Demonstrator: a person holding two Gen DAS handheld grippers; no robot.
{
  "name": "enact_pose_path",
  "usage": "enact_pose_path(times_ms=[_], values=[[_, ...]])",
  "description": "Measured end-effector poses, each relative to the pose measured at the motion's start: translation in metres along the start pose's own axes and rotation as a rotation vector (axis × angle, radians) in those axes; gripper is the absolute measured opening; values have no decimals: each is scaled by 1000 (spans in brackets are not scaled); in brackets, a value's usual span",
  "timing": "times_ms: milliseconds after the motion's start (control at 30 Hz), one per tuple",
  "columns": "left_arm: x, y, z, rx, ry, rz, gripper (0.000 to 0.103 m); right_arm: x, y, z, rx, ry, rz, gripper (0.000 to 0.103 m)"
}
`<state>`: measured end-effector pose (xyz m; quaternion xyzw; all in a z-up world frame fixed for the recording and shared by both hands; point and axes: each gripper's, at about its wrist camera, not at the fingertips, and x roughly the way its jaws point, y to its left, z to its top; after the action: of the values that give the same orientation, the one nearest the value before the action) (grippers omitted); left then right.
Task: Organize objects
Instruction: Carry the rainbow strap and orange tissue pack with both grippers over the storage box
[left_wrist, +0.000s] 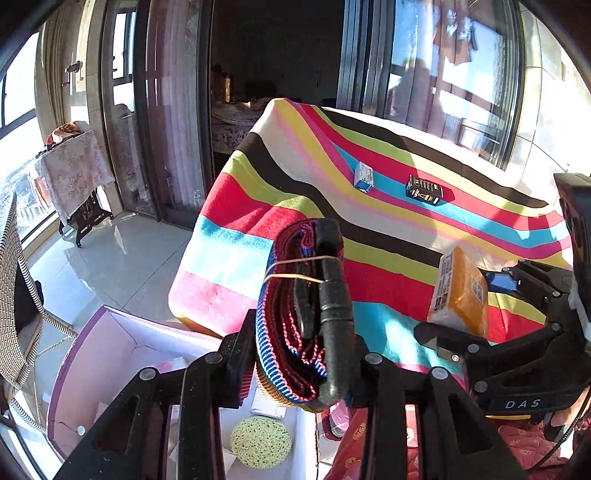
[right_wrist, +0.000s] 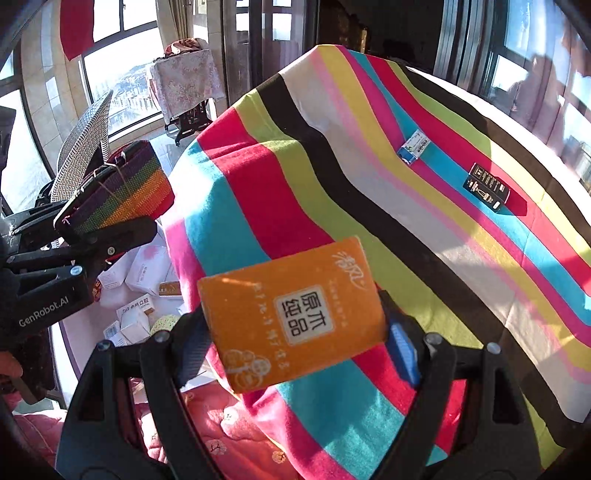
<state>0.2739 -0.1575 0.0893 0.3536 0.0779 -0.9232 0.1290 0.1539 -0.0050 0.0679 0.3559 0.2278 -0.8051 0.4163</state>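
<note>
My left gripper (left_wrist: 301, 354) is shut on a rolled rainbow luggage strap (left_wrist: 295, 314) with a black buckle, bound by a rubber band; it shows at the left of the right wrist view (right_wrist: 122, 195). My right gripper (right_wrist: 295, 350) is shut on an orange tissue pack (right_wrist: 295, 314), also seen in the left wrist view (left_wrist: 460, 291). Both are held over the near left corner of the striped table cloth (right_wrist: 332, 184). A small blue-white box (left_wrist: 362, 177) and a black box (left_wrist: 424, 190) lie further back on the cloth.
A pink-walled open box (left_wrist: 110, 350) sits on the floor below left, holding small white cartons (right_wrist: 140, 317) and a round yellow sponge (left_wrist: 260, 441). A wicker chair (right_wrist: 85, 144), a covered side table (left_wrist: 74, 166) and glass doors stand behind.
</note>
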Motion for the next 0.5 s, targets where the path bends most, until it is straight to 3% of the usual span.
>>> enact_pose_path(times_ms=[133,500], values=[[-8,32,-20,-54,26,60,37,7,49,4,-142,3,60,83],[-6,106,-64,-204,117,236,37,40,136,5,-352,74,213,84]])
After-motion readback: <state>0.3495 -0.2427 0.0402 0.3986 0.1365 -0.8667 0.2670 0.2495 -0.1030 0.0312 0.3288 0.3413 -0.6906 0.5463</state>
